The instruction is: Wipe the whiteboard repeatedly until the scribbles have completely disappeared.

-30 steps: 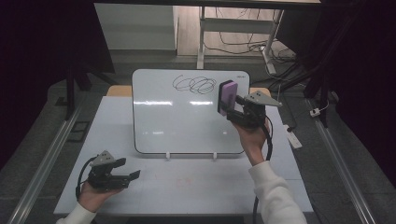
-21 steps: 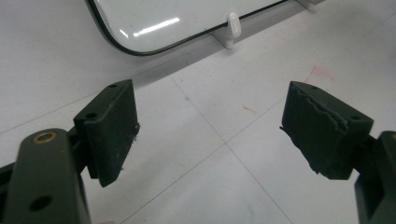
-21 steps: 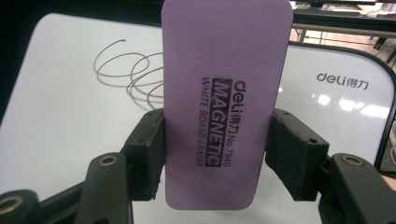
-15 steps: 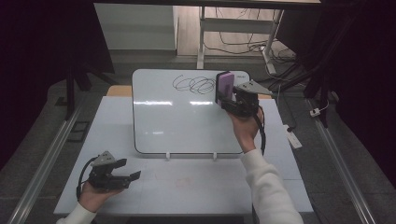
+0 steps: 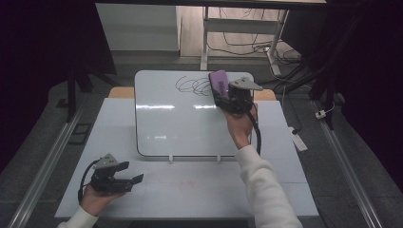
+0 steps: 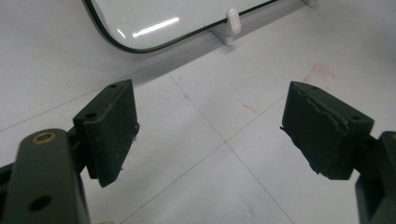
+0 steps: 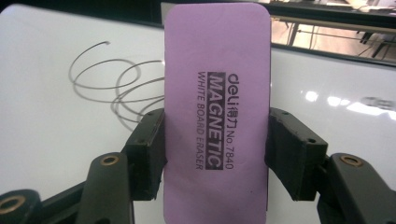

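The eraser (image 7: 216, 112) is a flat purple block with rounded corners. Its face carries black print running along its length: the brand "deli" followed by two Chinese characters, "No.7840", the word "MAGNETIC" in reversed lettering on a black bar, and "WHITE BOARD ERASER" beneath.

The right gripper (image 5: 227, 95) clamps the eraser across its width. In the right gripper view, one black pad presses on each long edge of the block, about midway along its length. The printed face points toward the gripper's camera. The far end of the eraser projects well beyond the pads.

In the high view, the eraser (image 5: 219, 82) is at the upper right part of the whiteboard (image 5: 180, 123), just beside the scribble (image 5: 194, 86), a set of looping dark pen lines. In the right gripper view, the eraser's left edge overlaps the right-hand loops of the scribble (image 7: 112, 84).

The whiteboard lies on the white table (image 5: 190, 190), with two small white clips at its near edge.

The left gripper (image 5: 124, 175) rests on the table near the front left corner, well apart from the whiteboard. Its jaws stand wide apart with nothing between them; bare table surface shows in the gap.
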Motion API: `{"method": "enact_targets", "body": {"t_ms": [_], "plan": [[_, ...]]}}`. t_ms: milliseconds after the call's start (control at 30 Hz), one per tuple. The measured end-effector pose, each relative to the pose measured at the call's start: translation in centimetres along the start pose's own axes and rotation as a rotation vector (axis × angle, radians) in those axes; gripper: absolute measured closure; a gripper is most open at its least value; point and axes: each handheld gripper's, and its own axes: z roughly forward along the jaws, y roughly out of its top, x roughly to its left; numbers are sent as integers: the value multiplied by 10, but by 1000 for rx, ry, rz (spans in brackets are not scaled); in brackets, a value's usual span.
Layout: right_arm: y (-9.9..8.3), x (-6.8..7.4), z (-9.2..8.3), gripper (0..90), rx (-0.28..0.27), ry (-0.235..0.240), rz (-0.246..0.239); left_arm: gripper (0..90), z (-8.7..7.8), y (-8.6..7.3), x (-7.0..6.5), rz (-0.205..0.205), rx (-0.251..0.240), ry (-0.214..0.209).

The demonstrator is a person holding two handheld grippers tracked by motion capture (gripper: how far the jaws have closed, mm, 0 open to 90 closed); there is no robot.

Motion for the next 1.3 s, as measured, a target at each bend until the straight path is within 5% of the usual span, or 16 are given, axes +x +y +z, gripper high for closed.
{"method": "enact_targets", "body": {"t_ms": [267, 633, 900, 1033, 1300], "plan": [[0, 32, 14, 411, 34, 49, -72, 190, -2, 0, 0, 1, -12, 2], [3, -9, -1, 410, 2, -19, 42, 191, -2, -1, 2, -1, -12, 0], [7, -9, 4, 411, -15, -24, 33, 191, -2, -1, 3, -4, -12, 0], [11, 4, 13, 411, -30, 5, 33, 191, -3, -1, 4, -4, -14, 2], [13, 52, 38, 411, -38, 115, -21, 190, -3, -2, 4, -9, -16, 0]]}}
